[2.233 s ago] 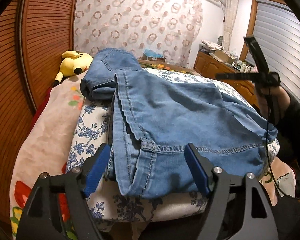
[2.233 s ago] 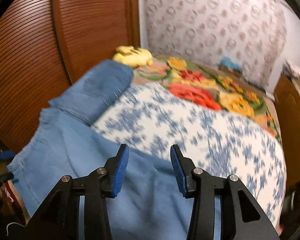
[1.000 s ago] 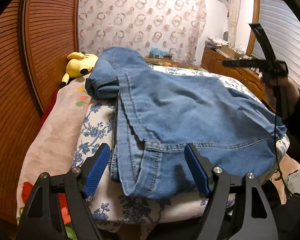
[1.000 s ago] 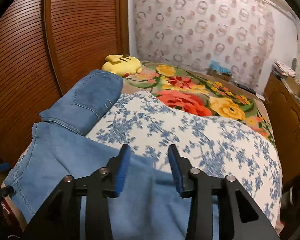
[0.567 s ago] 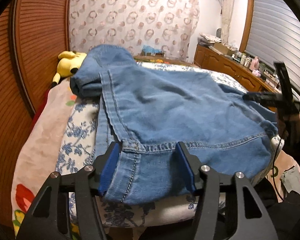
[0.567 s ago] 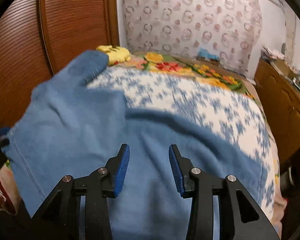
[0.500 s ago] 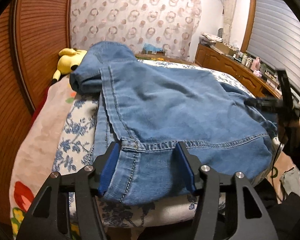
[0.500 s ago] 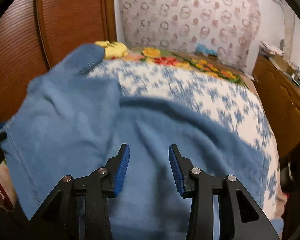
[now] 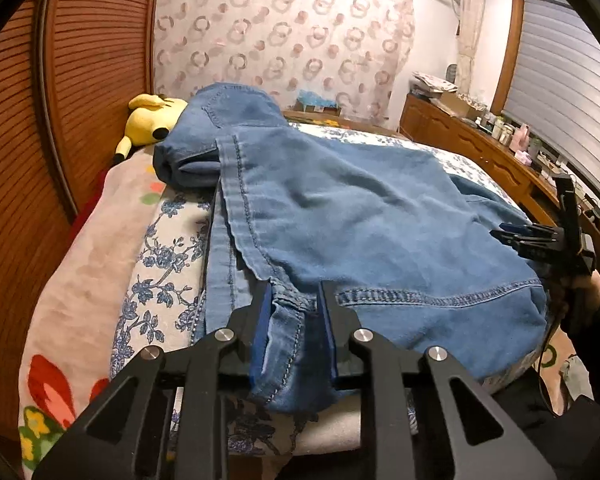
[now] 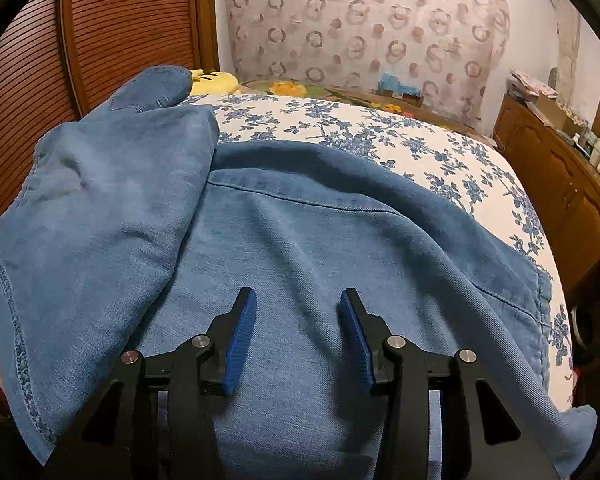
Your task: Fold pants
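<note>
In the left wrist view the blue denim pants (image 9: 360, 220) fill the middle of the frame, spread in layers over a white quilt with a blue flower print (image 9: 160, 264) on the bed. The left gripper (image 9: 292, 320) rises from the bottom centre, and its jaws are closing on the hemmed corner of the denim at the near edge: a bunched fold of stitched hem stands between the blue pads (image 9: 262, 320), which look to be pressing on it from both sides. The rest of the pants runs up and to the right from that corner; a rolled part lies in the upper left, just beside a yellow plush toy (image 9: 152, 122).

At the right edge of that view the right gripper (image 9: 540, 240) shows from the side, low over the far end of the pants, with a hand (image 9: 588, 292) behind it.

In the right wrist view the right gripper (image 10: 298, 340) sits at the bottom centre with its jaws opening; the blue pads stand apart over flat denim (image 10: 320, 240) and no fold is caught between them. A folded-over flap of the pants covers the left of the frame, and the flowered quilt (image 10: 420, 148) shows in the upper right.
</note>
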### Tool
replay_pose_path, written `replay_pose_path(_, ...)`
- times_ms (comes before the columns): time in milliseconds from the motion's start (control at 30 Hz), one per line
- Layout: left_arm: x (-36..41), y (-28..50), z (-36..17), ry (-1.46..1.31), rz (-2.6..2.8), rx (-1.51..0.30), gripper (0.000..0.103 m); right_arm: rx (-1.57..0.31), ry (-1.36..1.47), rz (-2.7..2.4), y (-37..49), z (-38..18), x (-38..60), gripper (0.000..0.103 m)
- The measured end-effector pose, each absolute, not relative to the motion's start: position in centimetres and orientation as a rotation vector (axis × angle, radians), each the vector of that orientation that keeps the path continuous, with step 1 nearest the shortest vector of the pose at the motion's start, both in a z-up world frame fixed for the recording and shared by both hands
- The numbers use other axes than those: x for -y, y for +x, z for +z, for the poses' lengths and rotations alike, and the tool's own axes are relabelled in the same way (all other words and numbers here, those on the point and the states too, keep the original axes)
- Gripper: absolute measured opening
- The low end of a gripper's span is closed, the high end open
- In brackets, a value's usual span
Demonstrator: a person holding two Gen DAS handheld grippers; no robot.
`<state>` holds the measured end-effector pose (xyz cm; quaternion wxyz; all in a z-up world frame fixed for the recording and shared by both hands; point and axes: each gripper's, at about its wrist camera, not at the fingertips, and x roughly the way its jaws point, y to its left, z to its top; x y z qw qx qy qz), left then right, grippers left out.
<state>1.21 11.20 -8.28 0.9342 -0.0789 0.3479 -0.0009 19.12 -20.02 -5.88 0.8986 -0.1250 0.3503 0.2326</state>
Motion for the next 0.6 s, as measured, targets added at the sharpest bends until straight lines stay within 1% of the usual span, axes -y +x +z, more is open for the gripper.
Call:
replay_pose_path(133,-11.4,1.5,-8.7,-0.147,0.002,-0.746,0.024,-0.727,-0.257,0.496,19.8,-6.4,20.2,0.051)
replay_pose_path(200,-11.4,1.4,-8.7,-0.132,0.009,-0.745,0.011,-0.726,-0.257,0.494,19.8,-6.4,20.2,0.051)
replay_pose_path(267,-11.4,0.9,-8.3,-0.121,0.011,-0.726,0.009,-0.726,-0.257,0.494,19.8,-6.4,20.2,0.051)
replay_pose_path(467,-11.3,-0.3,-6.4,-0.103,0.001,-0.685,0.007,-0.722,-0.257,0.483,19.6,-6.5,19.9,0.051)
replay_pose_path(600,-12.6,-0.7,-5.9,-0.099,0.048,-0.668,0.007,-0.721,-0.251,0.485,19.6,-6.5,20.0,0.051)
